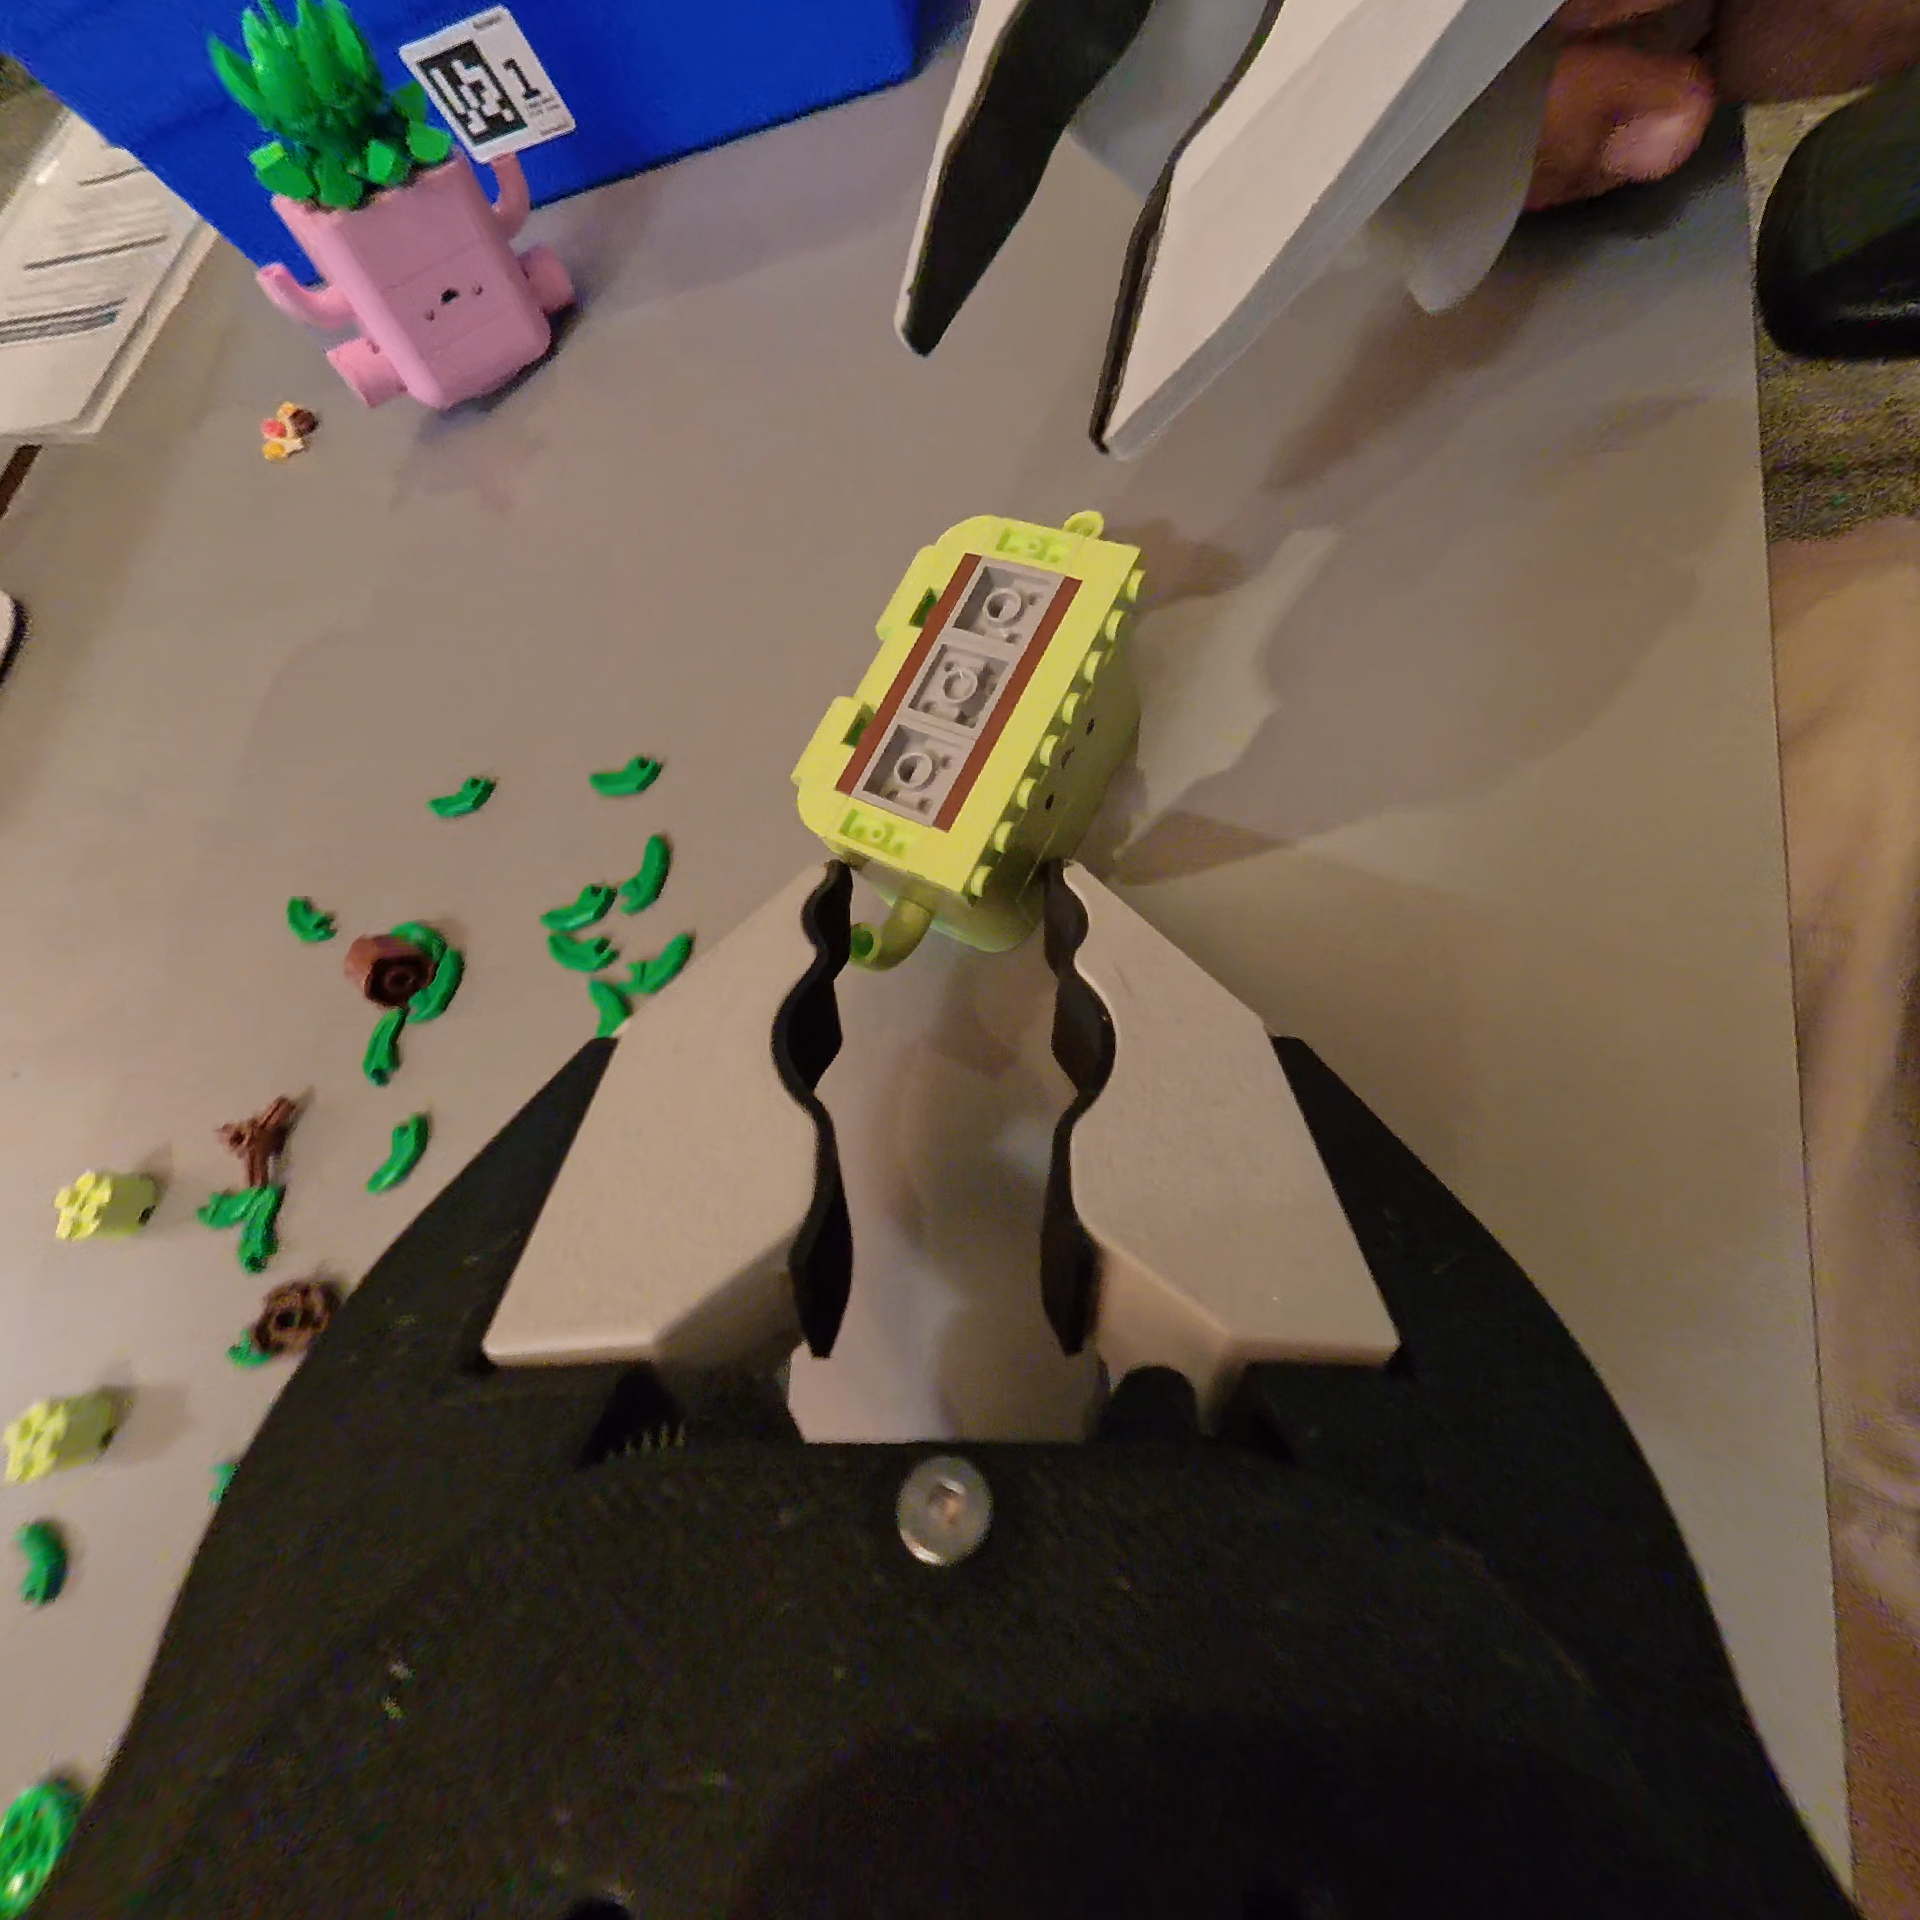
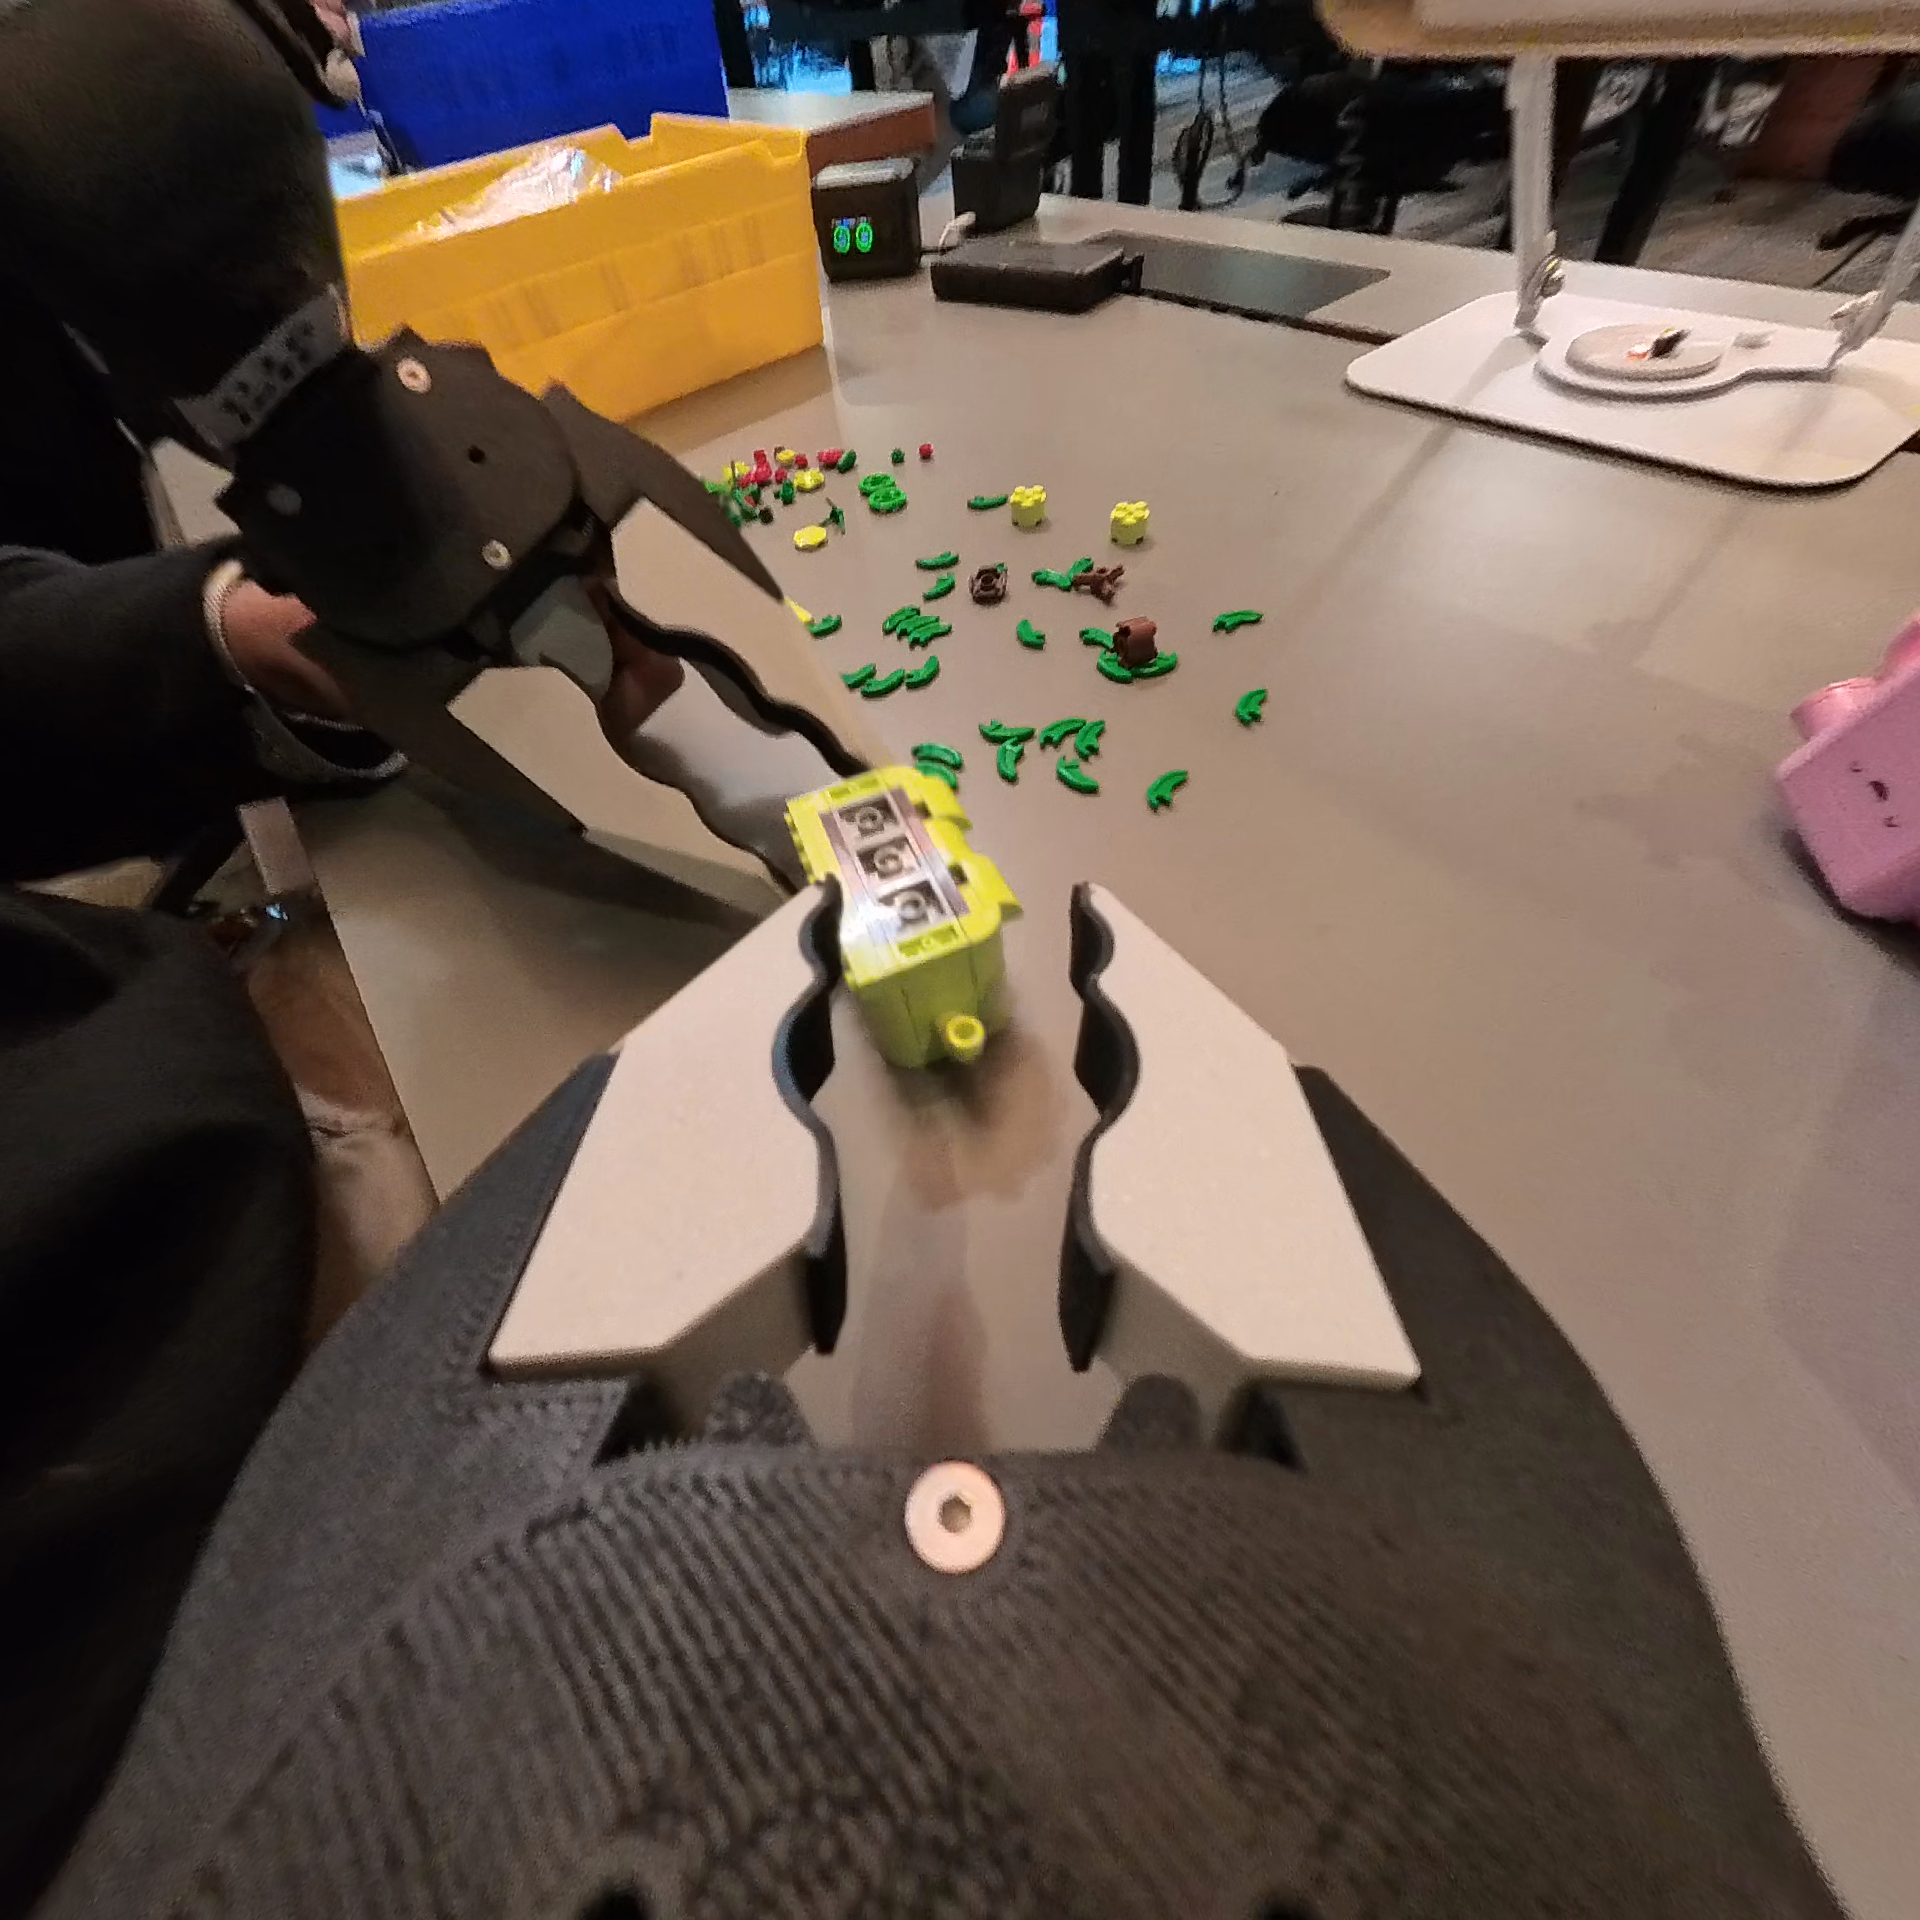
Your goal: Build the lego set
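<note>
A lime green lego pot (image 1: 977, 717) with grey and brown bricks on top rests on the grey table (image 1: 1455, 1039). My left gripper (image 1: 945, 883) grips the pot's near end, one fingertip on each side. From the right wrist view the left gripper (image 2: 836, 831) flanks the pot's (image 2: 914, 935) far end. My right gripper (image 2: 951, 904) is open and empty, its left finger close beside the pot. In the left wrist view the right gripper (image 1: 1013, 384) hangs above and beyond the pot.
Loose green leaf pieces (image 1: 613, 925), brown pieces (image 1: 390, 966) and lime round bricks (image 1: 104, 1205) lie scattered to the left. A finished pink pot with a green plant (image 1: 436, 312) stands at the back left. A yellow bin (image 2: 582, 281) and a white stand (image 2: 1662, 384) stand farther off. My hands' fingertips stand some 8 cm from each other.
</note>
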Demonstrator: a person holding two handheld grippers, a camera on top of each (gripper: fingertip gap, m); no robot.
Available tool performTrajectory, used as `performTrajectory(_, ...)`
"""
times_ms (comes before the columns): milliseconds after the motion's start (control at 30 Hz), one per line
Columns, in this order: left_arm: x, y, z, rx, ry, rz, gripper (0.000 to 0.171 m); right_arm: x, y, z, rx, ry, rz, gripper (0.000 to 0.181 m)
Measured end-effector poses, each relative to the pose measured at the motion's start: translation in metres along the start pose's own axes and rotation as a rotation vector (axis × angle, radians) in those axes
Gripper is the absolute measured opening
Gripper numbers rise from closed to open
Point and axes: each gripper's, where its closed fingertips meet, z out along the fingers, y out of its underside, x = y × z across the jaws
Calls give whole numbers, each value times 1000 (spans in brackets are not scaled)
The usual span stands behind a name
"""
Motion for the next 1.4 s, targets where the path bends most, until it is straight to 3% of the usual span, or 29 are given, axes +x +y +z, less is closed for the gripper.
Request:
performTrajectory(100, 1, -17, 20, -2, 11, -20, 37, 16, -12, -14, 105, 72, 39, 41)
performTrajectory(233, 0, -39, 47, -10, -14, -15, 38, 59, -16, -47, 176, 321, -4, 42)
performTrajectory(333, -2, -48, 59, -18, -48, -21, 46, 71, -19, -63, 225, 405, -11, 44)
performTrajectory(467, 1, -59, 47, 54, -60, -73, 62, 64, -26, -62, 278, 371, 2, 44)
performTrajectory(567, -6, -53, 23, 92, -83, -134, 63, 59, -27, -57, 273, 365, -35, 43)
performTrajectory(767, -56, -16, -48, 227, -210, -393, 47, 18, -40, -33, 284, 286, -126, 42)
performTrajectory(933, -123, 45, -106, 165, -454, -462, 35, -32, -51, 10, 288, 205, -234, 36)
performTrajectory(1100, -196, 94, -171, 162, -626, -566, 20, -65, -47, 49, 253, 87, -181, 35)
performTrajectory(1200, -232, 105, -184, 126, -579, -546, 2, -75, -42, 73, 172, 57, -226, 34)
performTrajectory(1300, -260, 114, -184, 131, -608, -528, 0, -87, -41, 103, 98, -1, -220, 40)
performTrajectory(1400, -263, 116, -178, 205, -593, -549, 0, -103, -36, 137, -9, -78, -171, 44)
